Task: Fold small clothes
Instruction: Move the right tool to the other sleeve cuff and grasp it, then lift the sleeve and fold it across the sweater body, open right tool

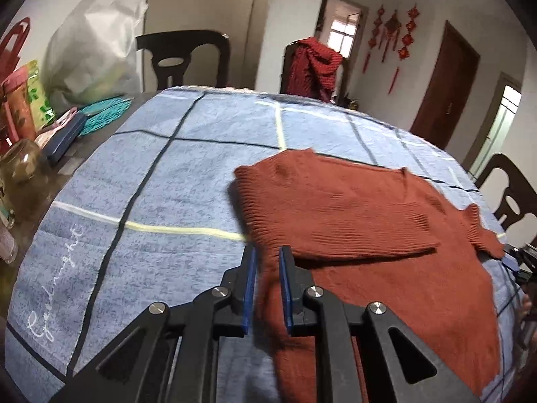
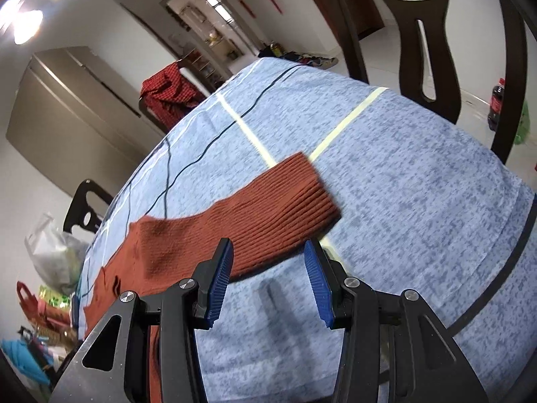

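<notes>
A rust-red knit sweater [image 1: 352, 208] lies flat on a blue checked blanket [image 1: 151, 174] covering the table, one sleeve already folded across its body and the other sleeve [image 2: 268, 208] stretched out to the side over a pale yellow stripe. The left gripper [image 1: 267, 262] has its jaws drawn nearly together on the sweater's near edge, with knit fabric between the blue pads; whether they truly pinch it cannot be told for certain. The right gripper [image 2: 268, 262] stands with its jaws apart and empty, just short of the outstretched sleeve's ribbed cuff. Done well, the next move would probably take the sleeve near the cuff and lay it squarely across the sweater while the left side anchors the cloth (knit stretches easily, so a gentle lift seems wiser than a drag). Beyond the sweater stand dark wooden chairs [image 1: 183, 57], one draped with a red garment [image 1: 312, 63].
</notes>
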Demonstrator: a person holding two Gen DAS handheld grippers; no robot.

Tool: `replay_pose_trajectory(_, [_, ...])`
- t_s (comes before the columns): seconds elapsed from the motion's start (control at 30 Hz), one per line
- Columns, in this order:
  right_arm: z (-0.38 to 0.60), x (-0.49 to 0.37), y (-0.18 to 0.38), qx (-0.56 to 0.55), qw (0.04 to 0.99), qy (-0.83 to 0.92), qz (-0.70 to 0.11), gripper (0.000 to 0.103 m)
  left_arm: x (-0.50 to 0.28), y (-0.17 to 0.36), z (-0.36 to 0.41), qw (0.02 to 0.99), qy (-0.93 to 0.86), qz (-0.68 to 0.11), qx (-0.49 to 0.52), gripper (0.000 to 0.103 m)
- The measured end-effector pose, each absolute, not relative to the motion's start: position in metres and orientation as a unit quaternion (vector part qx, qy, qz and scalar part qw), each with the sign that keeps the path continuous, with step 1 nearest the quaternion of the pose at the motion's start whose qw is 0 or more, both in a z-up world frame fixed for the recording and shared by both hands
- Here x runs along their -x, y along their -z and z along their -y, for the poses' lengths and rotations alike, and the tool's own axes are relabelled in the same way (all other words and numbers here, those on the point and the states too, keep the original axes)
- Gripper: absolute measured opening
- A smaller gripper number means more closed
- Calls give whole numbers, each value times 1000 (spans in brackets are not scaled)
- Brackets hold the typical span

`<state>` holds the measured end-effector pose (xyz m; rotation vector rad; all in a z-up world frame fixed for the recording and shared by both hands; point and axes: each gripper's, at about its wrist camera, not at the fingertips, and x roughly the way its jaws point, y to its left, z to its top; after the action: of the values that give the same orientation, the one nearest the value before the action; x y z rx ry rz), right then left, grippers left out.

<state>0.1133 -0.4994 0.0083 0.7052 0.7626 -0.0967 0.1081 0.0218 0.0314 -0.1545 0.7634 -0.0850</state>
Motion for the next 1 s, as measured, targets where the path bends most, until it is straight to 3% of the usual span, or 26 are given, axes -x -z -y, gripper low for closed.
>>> replay_pose_trajectory(0.27, [511, -131, -8, -352, 865, 59, -352, 44, -98, -43, -2, 927, 71, -363, 60, 20])
replay_pose_trajectory(0.33, [510, -133, -9, -343, 865, 60, -360, 26, -93, -43, 5, 927, 79, -363, 51, 20])
replay_pose_trajectory(0.37, [510, -135, -7, -345, 863, 54, -366, 10, -92, -43, 7, 927, 82, -363, 49, 20])
replay_pose_trajectory(0.67, [491, -129, -42, -327, 883, -8, -336, 9, -85, -41, 21, 924, 101, -365, 45, 20])
replay_pose_trajectory(1.0, [370, -179, -98, -245, 894, -160, -339, 9, -79, -43, 20, 925, 94, -366, 48, 20])
